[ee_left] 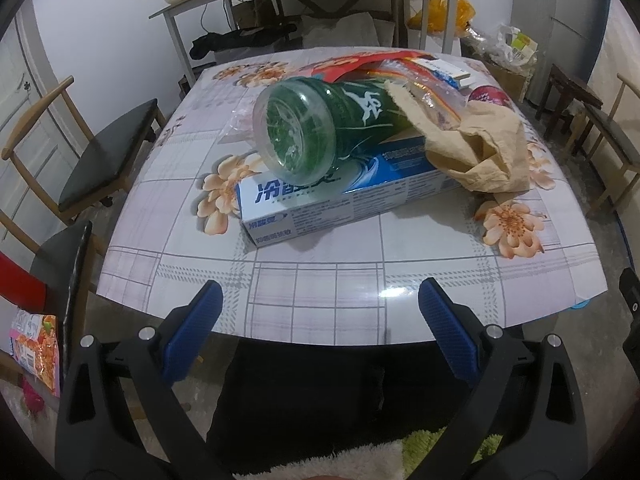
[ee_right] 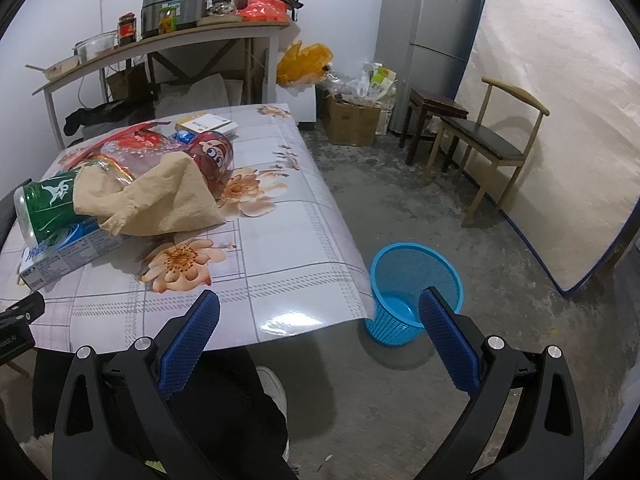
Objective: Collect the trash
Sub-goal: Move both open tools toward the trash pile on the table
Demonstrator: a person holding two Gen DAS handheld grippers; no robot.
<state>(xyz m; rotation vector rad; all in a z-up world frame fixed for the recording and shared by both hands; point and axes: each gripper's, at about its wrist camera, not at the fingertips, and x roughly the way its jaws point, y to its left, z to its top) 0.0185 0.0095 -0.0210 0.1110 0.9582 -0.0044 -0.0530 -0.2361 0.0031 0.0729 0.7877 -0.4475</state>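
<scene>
A heap of trash lies on the flowered table (ee_left: 320, 280): a green plastic bottle (ee_left: 320, 128) on its side atop a blue-and-white toothpaste box (ee_left: 332, 200), with crumpled brown paper (ee_left: 480, 148) to the right and red wrappers (ee_left: 360, 62) behind. In the right wrist view the same bottle (ee_right: 44, 204), box (ee_right: 64, 256), brown paper (ee_right: 160, 200) and a red can (ee_right: 212, 156) sit at the left. A blue mesh wastebasket (ee_right: 412, 292) stands on the floor beside the table. My left gripper (ee_left: 320, 304) hangs open before the table's near edge. My right gripper (ee_right: 320, 308) is open too, holding nothing.
Wooden chairs stand left of the table (ee_left: 100, 160) and by a leaning mattress (ee_right: 560, 120). A shelf table (ee_right: 160, 44) with jars and a cooker is at the back, next to a fridge (ee_right: 428, 40), a cardboard box (ee_right: 352, 124) and bags. A person's dark trouser legs (ee_right: 224, 400) are below.
</scene>
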